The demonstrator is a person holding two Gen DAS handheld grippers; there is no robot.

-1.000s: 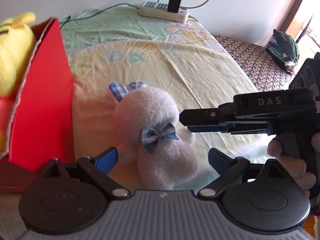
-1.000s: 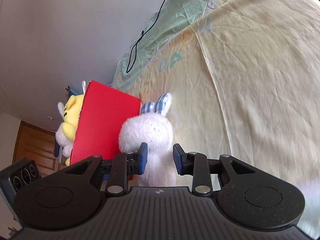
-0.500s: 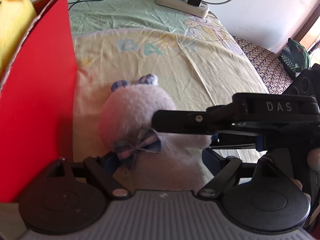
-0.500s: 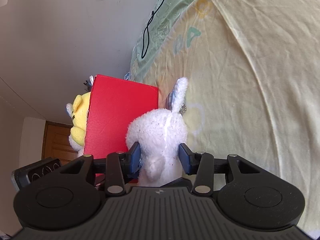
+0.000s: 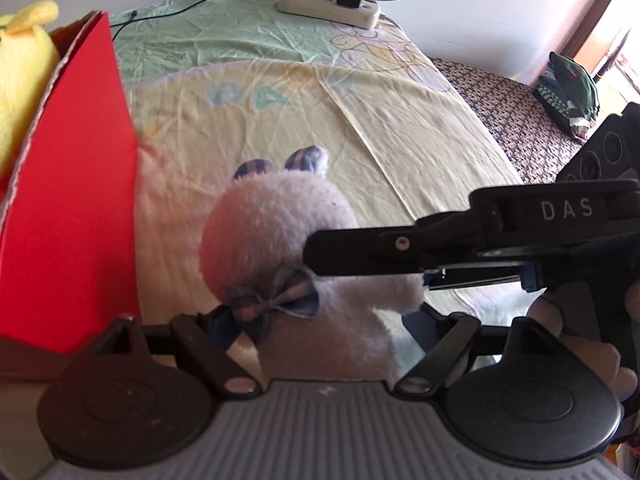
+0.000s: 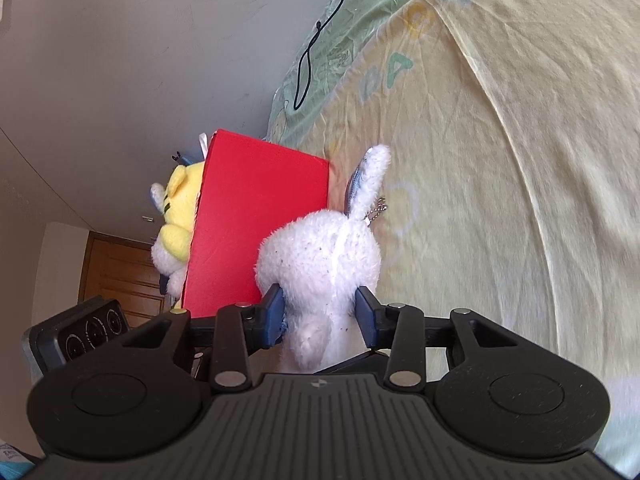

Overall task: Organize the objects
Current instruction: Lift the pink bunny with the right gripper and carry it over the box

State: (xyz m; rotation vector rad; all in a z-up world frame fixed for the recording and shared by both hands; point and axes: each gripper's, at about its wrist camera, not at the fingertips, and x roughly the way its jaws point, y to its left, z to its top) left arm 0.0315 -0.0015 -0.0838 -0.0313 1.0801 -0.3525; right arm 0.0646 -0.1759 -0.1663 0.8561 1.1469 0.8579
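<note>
A: What did we have in the right hand-held gripper [image 6: 319, 316]?
B: The white plush rabbit [image 6: 320, 264]. We saw its blue pads pressed into the fur on either side of the body, clamped on it from behind, with one ear [image 6: 370, 174] sticking up.

A: And the left hand-held gripper [image 5: 316, 326]?
B: Its jaws stood spread wide, one on each side of the rabbit's [image 5: 280, 232] lower body. We could not tell whether the pads touched the fur. From that side we saw the checked blue bow [image 5: 276, 300] under the head, and the right tool's black finger [image 5: 384, 252] crossing in front of the rabbit.

A: Where was the rabbit?
B: Over the yellow bed sheet [image 5: 360, 120], just beside the red box [image 5: 72, 220]. We could not tell whether it rested on the sheet.

A: Anything in the box?
B: A yellow plush toy [image 6: 180, 208] showed above its rim. At the far end of the bed lay a white power strip [image 5: 328, 6] with a black plug in it.
</note>
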